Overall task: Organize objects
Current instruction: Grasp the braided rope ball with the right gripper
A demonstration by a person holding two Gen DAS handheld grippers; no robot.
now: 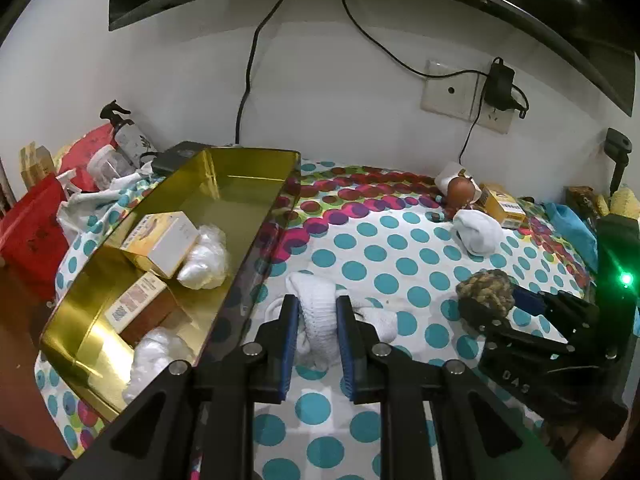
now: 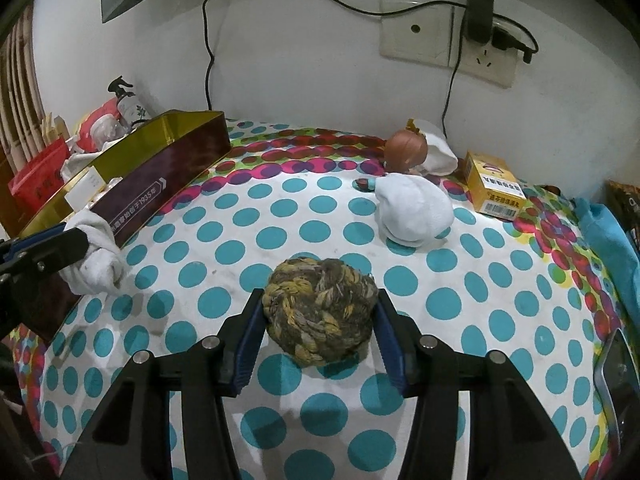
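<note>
My left gripper (image 1: 318, 312) is shut on a white rolled sock (image 1: 316, 300) just above the dotted bedsheet, beside the long wall of a gold tin box (image 1: 248, 168). The right wrist view shows that sock (image 2: 98, 264) at the box's dark outer side (image 2: 172, 176). The box holds small cartons and white bundles. My right gripper (image 2: 320, 306) is shut on a yellow-brown braided rope ball (image 2: 324, 292) that rests on the sheet. In the left wrist view the ball (image 1: 486, 290) and right gripper (image 1: 500, 308) sit at the right.
A second white sock bundle (image 2: 416, 208), a yellow carton (image 2: 494, 188) and a brown-headed doll (image 2: 406, 150) lie near the back wall. Red bags and bottles (image 1: 36, 216) crowd the left beyond the box. Blue cloth (image 2: 608, 232) lies right; cables hang from a wall socket (image 2: 448, 40).
</note>
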